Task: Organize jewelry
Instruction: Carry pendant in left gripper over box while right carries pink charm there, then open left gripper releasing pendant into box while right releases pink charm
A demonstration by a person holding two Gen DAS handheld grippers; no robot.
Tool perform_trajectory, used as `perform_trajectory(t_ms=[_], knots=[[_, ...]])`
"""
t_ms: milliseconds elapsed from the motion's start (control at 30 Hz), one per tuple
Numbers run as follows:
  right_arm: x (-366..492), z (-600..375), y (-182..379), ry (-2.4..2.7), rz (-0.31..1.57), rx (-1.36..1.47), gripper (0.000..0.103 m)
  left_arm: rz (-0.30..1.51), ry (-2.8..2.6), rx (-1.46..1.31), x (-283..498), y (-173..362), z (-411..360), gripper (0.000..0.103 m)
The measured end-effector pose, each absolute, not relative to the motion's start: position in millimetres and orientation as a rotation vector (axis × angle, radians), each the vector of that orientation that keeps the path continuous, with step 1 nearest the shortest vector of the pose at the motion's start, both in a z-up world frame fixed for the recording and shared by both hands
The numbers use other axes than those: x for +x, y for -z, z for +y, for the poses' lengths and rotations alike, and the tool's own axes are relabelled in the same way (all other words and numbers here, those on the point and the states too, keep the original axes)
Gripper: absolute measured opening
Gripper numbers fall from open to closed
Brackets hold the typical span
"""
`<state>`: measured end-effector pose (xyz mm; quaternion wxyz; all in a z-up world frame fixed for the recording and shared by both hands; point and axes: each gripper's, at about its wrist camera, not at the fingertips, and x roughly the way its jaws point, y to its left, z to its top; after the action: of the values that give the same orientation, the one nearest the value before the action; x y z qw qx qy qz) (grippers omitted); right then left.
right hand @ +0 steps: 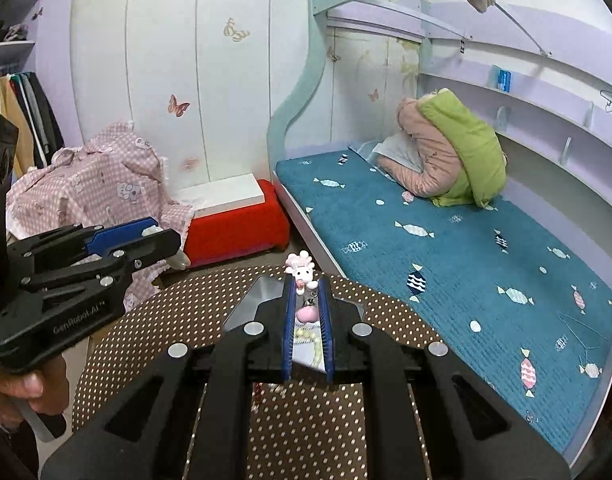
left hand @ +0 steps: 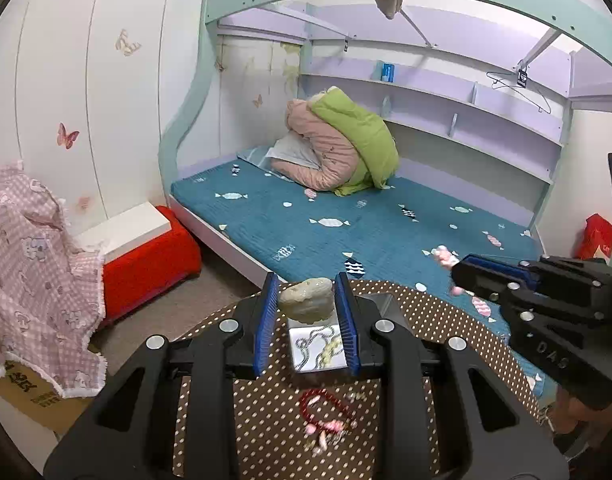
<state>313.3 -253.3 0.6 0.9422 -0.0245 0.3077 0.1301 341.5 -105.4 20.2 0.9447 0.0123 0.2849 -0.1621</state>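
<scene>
left hand-held gripper [left hand: 308, 300] pinching pale stone pendant [left hand: 307, 299] | right hand-held gripper [right hand: 308, 292] pinching pink charm [right hand: 301, 274] | tray [left hand: 314, 344] below holds chains | red bracelet [left hand: 326, 408] unsorted on table [left hand: 426, 320]

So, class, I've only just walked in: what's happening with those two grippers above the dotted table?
A person holds a gripper in each hand over a brown polka-dot table. The left gripper is shut on a pale jade-like pendant; the right gripper is shut on a pink and white charm. Below them sits a clear box holding chains and beads, and a red bead bracelet lies on the table, not yet put away.
</scene>
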Motion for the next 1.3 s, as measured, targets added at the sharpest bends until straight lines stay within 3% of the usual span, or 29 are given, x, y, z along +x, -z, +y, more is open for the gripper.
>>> perform_trajectory(t_ms=[633, 667, 733, 800, 833, 867, 933, 967, 1300], knots=[[379.4, -263.1, 63.3, -0.247, 0.835, 0.039, 0.012, 0.776, 0.351, 0.009, 425.9, 35.8, -135.8, 0.030], [379.7, -265.4, 65.0, -0.241, 0.839, 0.047, 0.018, 0.779, 0.345, 0.014, 426.9, 37.6, -135.7, 0.034], [379.3, -268.8, 67.1, -0.232, 0.838, 0.056, 0.030, 0.772, 0.330, 0.012, 425.7, 38.1, -133.5, 0.052], [377.9, -269.8, 68.2, -0.227, 0.837, 0.063, 0.033, 0.749, 0.303, 0.008, 420.9, 35.7, -130.4, 0.077], [376.5, -270.4, 67.8, -0.226, 0.834, 0.069, 0.046, 0.738, 0.293, 0.007, 419.1, 34.2, -128.7, 0.081], [373.4, -271.4, 66.2, -0.221, 0.819, 0.078, 0.068, 0.726, 0.283, 0.004, 416.8, 32.2, -126.3, 0.089], [367.6, -273.0, 60.5, -0.203, 0.775, 0.091, 0.090, 0.701, 0.251, 0.000, 410.3, 27.4, -120.4, 0.092], [364.8, -275.0, 57.9, -0.192, 0.762, 0.097, 0.095, 0.695, 0.240, 0.004, 407.0, 25.8, -118.2, 0.093], [331.5, -281.1, 31.5, -0.152, 0.685, 0.115, 0.095, 0.614, 0.159, 0.020, 356.5, 9.0, -96.9, 0.097]])
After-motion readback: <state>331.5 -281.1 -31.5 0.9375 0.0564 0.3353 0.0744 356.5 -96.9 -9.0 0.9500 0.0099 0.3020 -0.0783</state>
